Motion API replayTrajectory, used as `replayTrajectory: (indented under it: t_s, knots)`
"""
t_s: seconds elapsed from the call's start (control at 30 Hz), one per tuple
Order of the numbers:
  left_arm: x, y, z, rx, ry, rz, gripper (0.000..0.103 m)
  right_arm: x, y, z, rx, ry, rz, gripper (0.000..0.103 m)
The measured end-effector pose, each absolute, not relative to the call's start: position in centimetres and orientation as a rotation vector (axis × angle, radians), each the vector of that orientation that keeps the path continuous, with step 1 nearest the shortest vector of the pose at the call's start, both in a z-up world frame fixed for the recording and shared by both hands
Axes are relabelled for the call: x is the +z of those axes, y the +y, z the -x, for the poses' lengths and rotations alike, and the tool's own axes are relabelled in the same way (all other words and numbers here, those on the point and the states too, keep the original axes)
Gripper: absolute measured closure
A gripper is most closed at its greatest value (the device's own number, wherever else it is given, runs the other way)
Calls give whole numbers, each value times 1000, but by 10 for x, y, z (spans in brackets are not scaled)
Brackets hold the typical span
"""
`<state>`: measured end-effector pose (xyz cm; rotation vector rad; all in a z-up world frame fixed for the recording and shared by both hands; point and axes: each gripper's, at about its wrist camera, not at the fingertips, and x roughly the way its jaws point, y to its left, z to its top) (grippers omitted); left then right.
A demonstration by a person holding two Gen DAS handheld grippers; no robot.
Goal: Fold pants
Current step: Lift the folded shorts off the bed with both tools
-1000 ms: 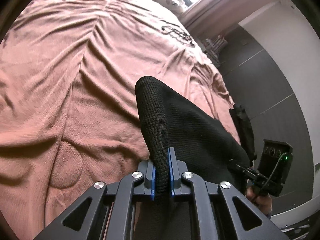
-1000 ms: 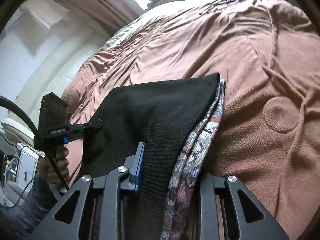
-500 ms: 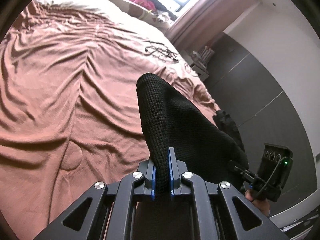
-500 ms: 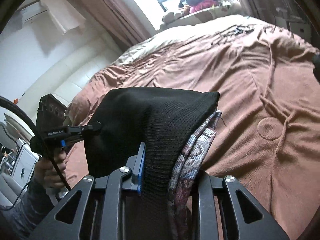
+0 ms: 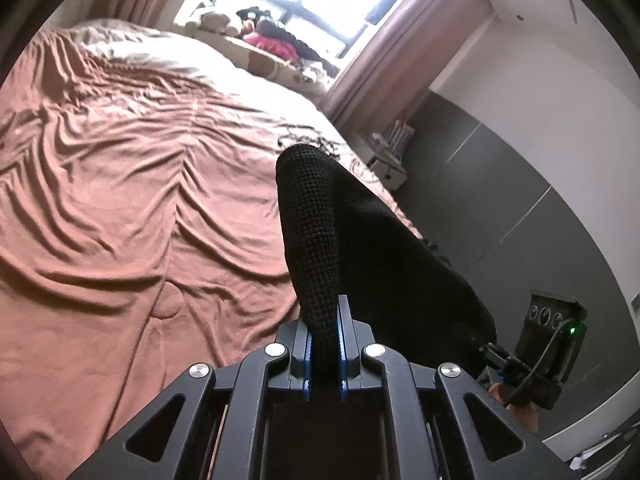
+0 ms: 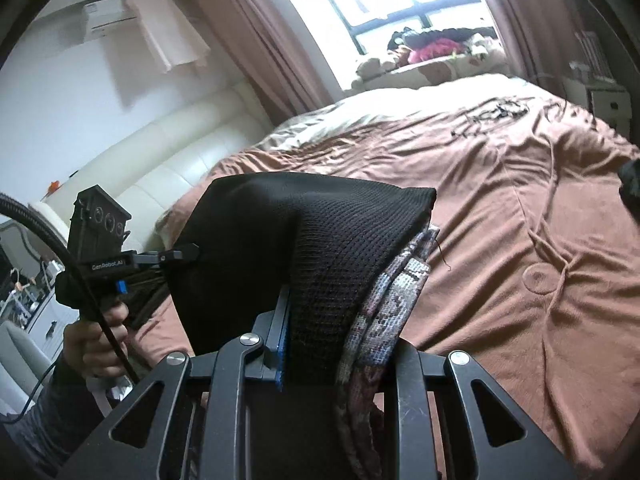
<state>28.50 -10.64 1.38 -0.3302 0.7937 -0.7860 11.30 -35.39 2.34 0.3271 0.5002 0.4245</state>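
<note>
Black knit pants (image 5: 360,248) hang stretched in the air between my two grippers above a bed. My left gripper (image 5: 323,344) is shut on one edge of the pants, the cloth standing up between its blue pads. My right gripper (image 6: 340,340) is shut on the other end of the pants (image 6: 320,232), where a patterned waistband (image 6: 396,292) bunches beside the black knit. From the right wrist view, a hand holds the left gripper (image 6: 188,254) with its tips in the cloth. The left wrist view shows the right gripper (image 5: 480,346) at the far end.
The bed's brown cover (image 5: 120,200) lies wrinkled below and ahead, with a dark tangle of cord (image 6: 496,114) near its far side. Plush toys (image 6: 432,46) crowd the window sill. A white headboard (image 6: 160,160) is at left, a grey wall (image 5: 500,200) at right.
Both grippers have risen with the pants still held, and tilted up, so the window and far wall have come into view. The cloth hangs higher over the bed.
</note>
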Motion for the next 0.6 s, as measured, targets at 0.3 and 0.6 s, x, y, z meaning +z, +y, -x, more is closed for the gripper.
replayTrajectory:
  t_s: [0.3,0.6]
  knots:
    - [61,-69,-242,-731,709,343,93,50,-336,-85,483,447,-304,83]
    - [89,-18,-230,-680,633,363,93,63,-305,-96,522,434,-276,83]
